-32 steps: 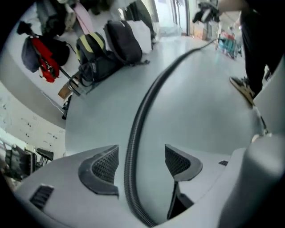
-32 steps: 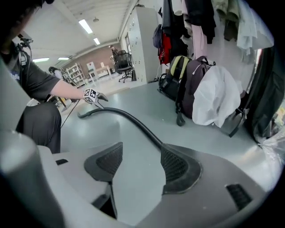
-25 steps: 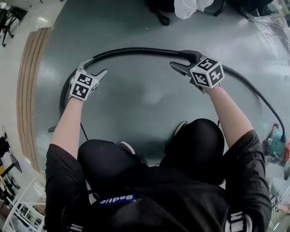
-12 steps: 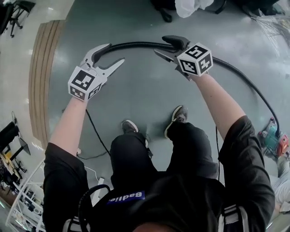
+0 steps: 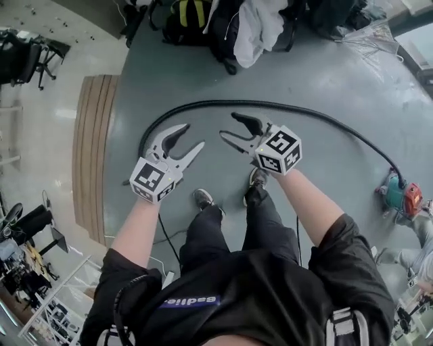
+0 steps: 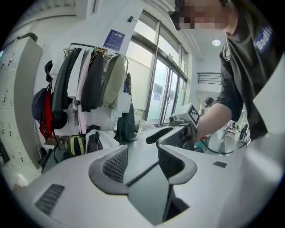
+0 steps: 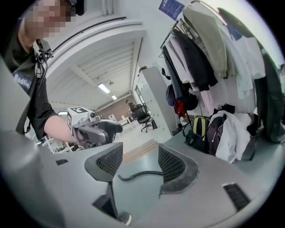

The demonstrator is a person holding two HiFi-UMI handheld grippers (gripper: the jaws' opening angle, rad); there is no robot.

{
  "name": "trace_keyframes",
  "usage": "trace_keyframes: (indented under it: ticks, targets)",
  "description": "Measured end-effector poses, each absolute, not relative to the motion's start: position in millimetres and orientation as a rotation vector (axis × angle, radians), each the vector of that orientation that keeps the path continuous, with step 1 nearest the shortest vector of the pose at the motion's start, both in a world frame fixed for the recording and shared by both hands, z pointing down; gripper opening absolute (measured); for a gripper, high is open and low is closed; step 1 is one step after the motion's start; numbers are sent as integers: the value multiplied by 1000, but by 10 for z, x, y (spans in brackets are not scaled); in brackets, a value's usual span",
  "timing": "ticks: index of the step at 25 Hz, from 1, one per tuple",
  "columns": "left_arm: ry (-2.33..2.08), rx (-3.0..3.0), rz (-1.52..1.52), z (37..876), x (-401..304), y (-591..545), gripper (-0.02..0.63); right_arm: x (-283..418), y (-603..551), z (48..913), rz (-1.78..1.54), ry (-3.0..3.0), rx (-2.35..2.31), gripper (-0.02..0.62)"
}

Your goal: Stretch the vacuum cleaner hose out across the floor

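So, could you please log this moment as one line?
hose: curved on floor, unheld | left gripper: empty, jaws closing | right gripper: open, empty

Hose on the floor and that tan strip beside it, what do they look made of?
Hose: probably flexible plastic or rubber, matte black; it lies in a smooth curve. Tan strip: likely wood or wood-look planks, satin; parallel lengthwise seams show.

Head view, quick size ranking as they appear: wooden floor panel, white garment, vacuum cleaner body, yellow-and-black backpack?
1. wooden floor panel
2. white garment
3. vacuum cleaner body and yellow-and-black backpack: these look about alike. The backpack is cut off by the frame's top edge, so I leave them unranked.
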State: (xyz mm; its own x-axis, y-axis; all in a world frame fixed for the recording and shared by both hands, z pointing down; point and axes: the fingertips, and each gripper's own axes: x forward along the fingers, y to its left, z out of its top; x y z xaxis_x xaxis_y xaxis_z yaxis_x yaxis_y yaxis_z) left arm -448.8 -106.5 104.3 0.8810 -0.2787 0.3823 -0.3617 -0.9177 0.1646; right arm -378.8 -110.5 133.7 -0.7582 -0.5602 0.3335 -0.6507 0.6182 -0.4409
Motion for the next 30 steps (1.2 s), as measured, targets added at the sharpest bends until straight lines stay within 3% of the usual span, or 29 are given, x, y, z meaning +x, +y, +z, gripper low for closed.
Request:
trace_keyframes:
  ticks: [9, 17, 20, 24, 27, 30]
  targets:
    - [-329, 2743, 321, -817, -4326, 685, 187, -3796, 985, -293, 943, -2623, 1111, 252]
    - [-222, 2894, 171, -1653, -4679, 1196, 142, -4322, 1564, -1318, 869, -2749, 1342, 244]
    - [-220, 2932, 73, -2066, -4720, 1411, 91, -4400, 1714, -1744, 749, -2826, 1325, 204]
    - [-219, 2971, -38, -2514, -4622, 1685, 12, -4380, 1943, -2314, 532, -2924, 1243, 94]
    - [-183, 2962, -96, -2682, -4447, 1883, 8, -4290, 2095, -2600, 417, -2983, 1193, 26]
    - [-139, 2972, -62, -2651, -4286, 2048, 8, -4234, 2217, -2721, 354, -3026, 1165, 6]
